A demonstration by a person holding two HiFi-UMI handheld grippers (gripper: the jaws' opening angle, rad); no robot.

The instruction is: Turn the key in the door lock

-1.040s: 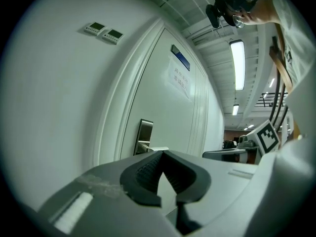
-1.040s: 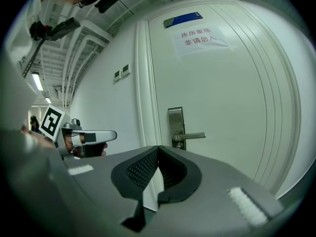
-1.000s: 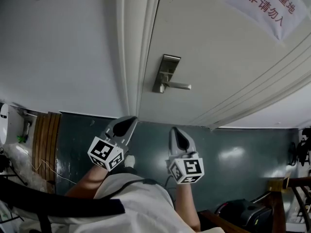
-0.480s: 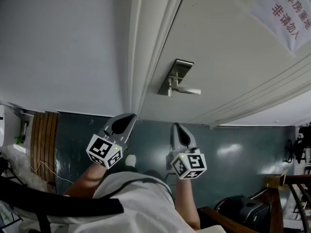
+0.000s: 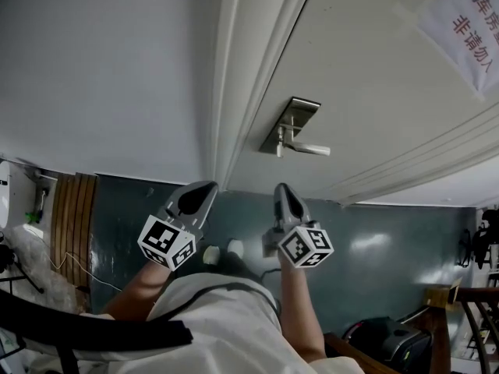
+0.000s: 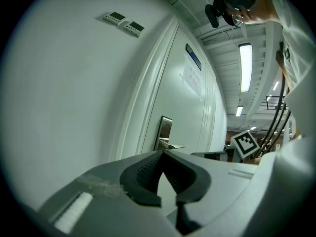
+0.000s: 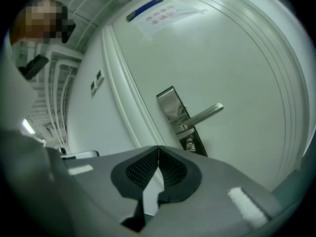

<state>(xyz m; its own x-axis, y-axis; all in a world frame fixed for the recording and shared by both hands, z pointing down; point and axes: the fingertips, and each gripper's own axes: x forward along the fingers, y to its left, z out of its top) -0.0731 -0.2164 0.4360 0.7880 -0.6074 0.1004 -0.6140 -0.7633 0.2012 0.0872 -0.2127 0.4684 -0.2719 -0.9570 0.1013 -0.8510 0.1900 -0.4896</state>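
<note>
Below silver lever handle (image 7: 203,115), small metal key (image 7: 190,145) in lock (image 7: 170,103); white door (image 7: 232,58)

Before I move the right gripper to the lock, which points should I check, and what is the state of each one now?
1. The key sits in the lock plate, below the lever handle: ok.
2. The right gripper is open for the key: not ok; its jaws are together, with nothing between them.
3. The right gripper is at the key: not ok; it is short of the door.
4. The left gripper is out of the way: ok; shut, empty, off the door.
5. Which way the key must turn: cannot tell.
</note>
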